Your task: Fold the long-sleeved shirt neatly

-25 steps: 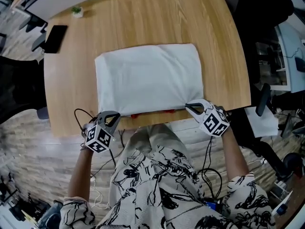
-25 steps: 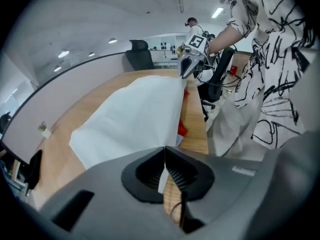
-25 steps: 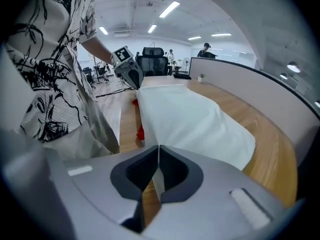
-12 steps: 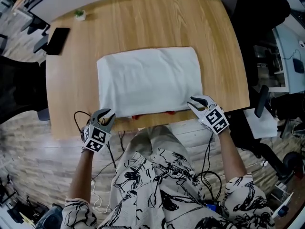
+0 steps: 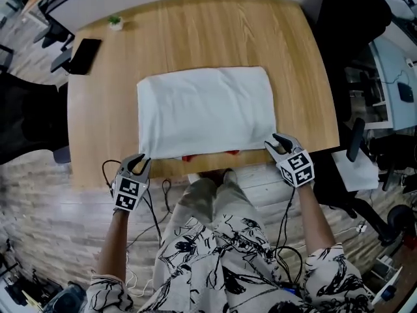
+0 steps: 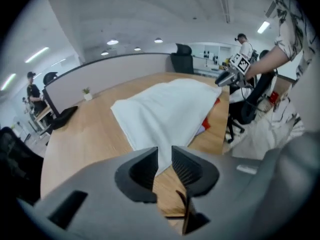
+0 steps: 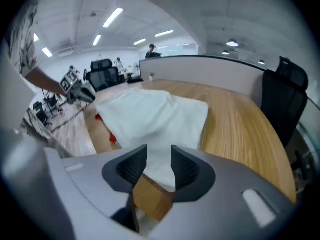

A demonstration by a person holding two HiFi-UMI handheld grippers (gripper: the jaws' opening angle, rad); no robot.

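The white shirt (image 5: 205,113) lies folded into a rectangle in the middle of the wooden table (image 5: 195,31). My left gripper (image 5: 138,163) sits just off the shirt's near left corner at the table's front edge. Its jaws have just been opening, then narrowing a little, and nothing is between them. In the left gripper view the left gripper (image 6: 165,156) shows a slim gap with the shirt (image 6: 170,109) lying beyond it. My right gripper (image 5: 278,142) is by the near right corner. Its jaws have just been opening and hold nothing. The right gripper (image 7: 159,156) points at the shirt (image 7: 150,119).
A red item (image 5: 228,152) peeks out under the shirt's near edge. A black phone (image 5: 85,46) and a small plant (image 5: 115,22) lie at the table's far left. A black office chair (image 5: 355,18) stands at the right. Cables hang below the front edge.
Both grippers let go of the shirt's near corners, opened and drew back a little toward the person, rolling as they went. The shirt stays flat.
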